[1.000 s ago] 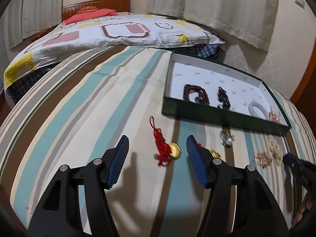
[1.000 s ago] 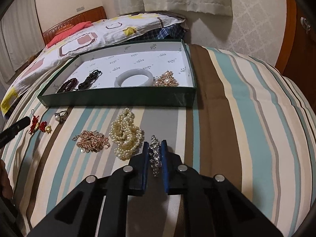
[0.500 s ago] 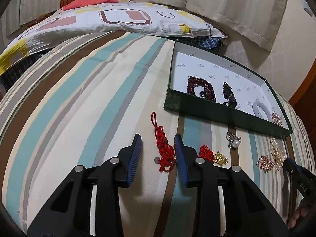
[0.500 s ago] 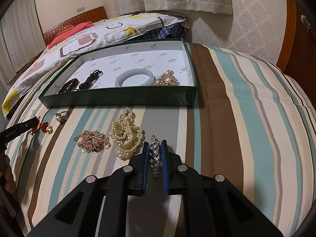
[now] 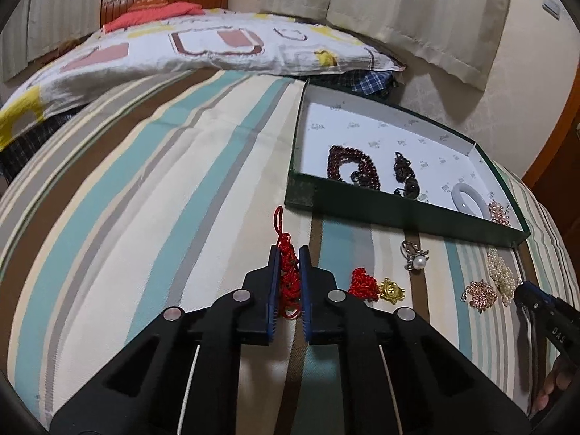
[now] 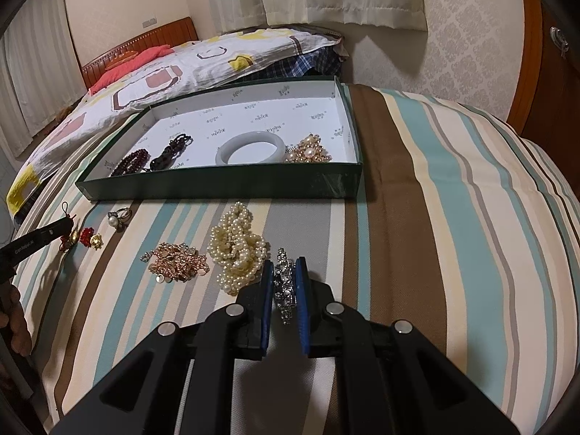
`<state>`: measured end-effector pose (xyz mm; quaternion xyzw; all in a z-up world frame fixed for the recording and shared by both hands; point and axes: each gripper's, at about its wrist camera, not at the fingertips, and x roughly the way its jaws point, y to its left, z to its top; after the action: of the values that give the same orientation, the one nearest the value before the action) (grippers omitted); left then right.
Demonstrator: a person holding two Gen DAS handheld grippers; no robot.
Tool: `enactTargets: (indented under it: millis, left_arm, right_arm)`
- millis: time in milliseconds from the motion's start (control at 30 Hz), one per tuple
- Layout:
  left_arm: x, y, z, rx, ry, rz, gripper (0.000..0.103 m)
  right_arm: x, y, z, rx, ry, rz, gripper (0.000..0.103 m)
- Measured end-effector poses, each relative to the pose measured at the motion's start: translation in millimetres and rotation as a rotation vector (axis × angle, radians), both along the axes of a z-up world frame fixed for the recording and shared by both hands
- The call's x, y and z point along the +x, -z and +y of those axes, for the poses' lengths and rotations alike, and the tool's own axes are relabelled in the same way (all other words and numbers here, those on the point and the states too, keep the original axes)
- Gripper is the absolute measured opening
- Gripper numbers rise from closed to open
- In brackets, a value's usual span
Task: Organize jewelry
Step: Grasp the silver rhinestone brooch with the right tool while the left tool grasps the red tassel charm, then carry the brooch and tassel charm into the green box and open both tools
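Note:
My left gripper (image 5: 289, 253) is shut on a red knotted cord charm (image 5: 288, 275) lying on the striped bedspread. My right gripper (image 6: 284, 270) is shut on a silver rhinestone piece (image 6: 284, 286) beside a pearl necklace (image 6: 237, 246). The green tray (image 6: 224, 183) holds a dark red bead bracelet (image 6: 130, 161), a dark bracelet (image 6: 170, 150), a pale jade bangle (image 6: 250, 146) and a gold pearl piece (image 6: 308, 150). Loose on the bed lie a pearl ring (image 5: 415, 255), a red and gold charm (image 5: 375, 286) and a rose-gold chain (image 6: 177, 262).
A patterned quilt (image 5: 203, 47) and red pillow (image 5: 156, 12) lie at the bed's head behind the tray. Curtains hang on the far wall. A wooden door (image 6: 543, 72) stands at the right. The striped bedspread (image 6: 453, 217) spreads right of the tray.
My left gripper moved forward over the red cord charm and shut on it. My right gripper stayed shut on the rhinestone piece, almost still.

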<state>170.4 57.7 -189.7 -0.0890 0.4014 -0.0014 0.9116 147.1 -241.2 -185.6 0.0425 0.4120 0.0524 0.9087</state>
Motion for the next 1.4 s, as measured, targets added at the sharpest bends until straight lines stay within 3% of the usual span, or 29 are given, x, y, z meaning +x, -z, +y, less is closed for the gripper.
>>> enactTargets:
  millis: [333, 800, 1133, 1400]
  left_arm:
    - [-15.5, -29.5, -10.7, 0.006, 0.027, -0.085, 0.009]
    - [-14.6, -81.0, -31.2, -0.022, 0.073, -0.208, 0.009]
    - [26.1, -106.7, -52.2, -0.023, 0.094, -0.299, 0.009]
    - [86.2, -89.2, -58.0, -0.002, 0.084, -0.27, 0.009]
  right_arm:
    - [-7.7, -13.1, 0.6, 0.02, 0.001, -0.055, 0.013]
    - [-0.8, -59.4, -1.8, 0.04, 0.0, -0.184, 0.013]
    - [40.8, -92.0, -2.4, 0.03, -0.004, -0.306, 0.013]
    - [88.6, -81.5, -4.2, 0.006, 0.003, -0.318, 0.013]
